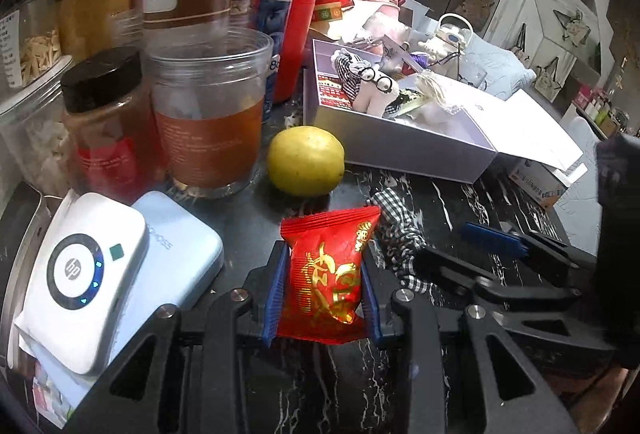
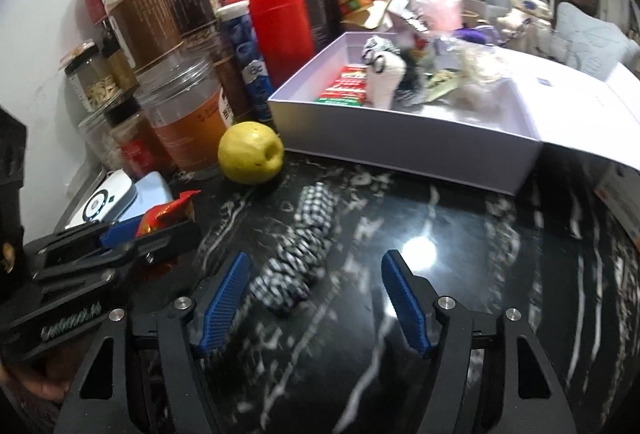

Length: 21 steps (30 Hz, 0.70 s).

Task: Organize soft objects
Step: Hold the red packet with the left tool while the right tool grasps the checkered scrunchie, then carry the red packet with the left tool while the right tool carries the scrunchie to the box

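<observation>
My left gripper [image 1: 323,290] is shut on a red snack packet [image 1: 326,274] with gold characters, held just above the black marble counter; the packet also shows in the right wrist view [image 2: 160,214]. A black-and-white checkered cloth [image 2: 298,254] lies on the counter between the open fingers of my right gripper [image 2: 314,298], nearer the left finger. The cloth also shows in the left wrist view [image 1: 400,246], right of the packet. A white open box [image 2: 400,142] behind holds a white plush toy [image 2: 384,82] and red packets [image 2: 346,86].
A yellow-green fruit [image 1: 306,160] sits beside the box. Jars [image 1: 208,114] and a red canister [image 2: 282,26] crowd the back left. A white HP device [image 1: 80,278] on a pale blue case lies at the left. The box lid [image 2: 580,102] lies open to the right.
</observation>
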Available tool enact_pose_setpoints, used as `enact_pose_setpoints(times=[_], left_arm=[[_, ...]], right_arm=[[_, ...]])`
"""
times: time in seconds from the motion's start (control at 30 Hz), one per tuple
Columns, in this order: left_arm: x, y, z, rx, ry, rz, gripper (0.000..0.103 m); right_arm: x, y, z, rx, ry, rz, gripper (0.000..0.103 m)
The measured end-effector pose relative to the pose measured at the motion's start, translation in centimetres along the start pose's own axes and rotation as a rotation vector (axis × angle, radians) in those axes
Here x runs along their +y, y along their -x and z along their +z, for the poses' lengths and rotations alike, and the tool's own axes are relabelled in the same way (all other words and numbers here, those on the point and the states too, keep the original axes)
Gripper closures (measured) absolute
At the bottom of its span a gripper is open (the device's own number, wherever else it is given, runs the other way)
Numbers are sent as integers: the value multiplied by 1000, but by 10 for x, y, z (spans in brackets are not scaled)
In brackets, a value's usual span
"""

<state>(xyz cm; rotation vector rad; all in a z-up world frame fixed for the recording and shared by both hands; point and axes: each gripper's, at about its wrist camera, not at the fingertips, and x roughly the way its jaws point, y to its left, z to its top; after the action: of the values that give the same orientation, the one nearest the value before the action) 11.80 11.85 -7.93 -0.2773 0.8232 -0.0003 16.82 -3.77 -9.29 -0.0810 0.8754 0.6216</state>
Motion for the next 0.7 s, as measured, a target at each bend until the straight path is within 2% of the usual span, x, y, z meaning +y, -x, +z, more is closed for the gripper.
enact_pose_setpoints(times=[0.1, 0.2, 0.27, 0.47, 0.7], left_arm=[[3, 0, 0, 4, 13, -3, 70], [1, 0, -2, 11, 12, -14, 70], [-2, 0, -3, 19, 0, -14, 70], [-10, 5, -4, 16, -19, -10, 70], [-24, 14, -12, 18, -33, -18, 70]], right_arm=[[4, -16, 5, 22, 8, -27, 44], [3, -25, 6, 51, 8, -24, 59], [3, -27, 4, 61, 7, 5, 81], [-5, -12, -5, 36, -29, 28, 82], [-21, 19, -24, 4, -61, -12, 82]])
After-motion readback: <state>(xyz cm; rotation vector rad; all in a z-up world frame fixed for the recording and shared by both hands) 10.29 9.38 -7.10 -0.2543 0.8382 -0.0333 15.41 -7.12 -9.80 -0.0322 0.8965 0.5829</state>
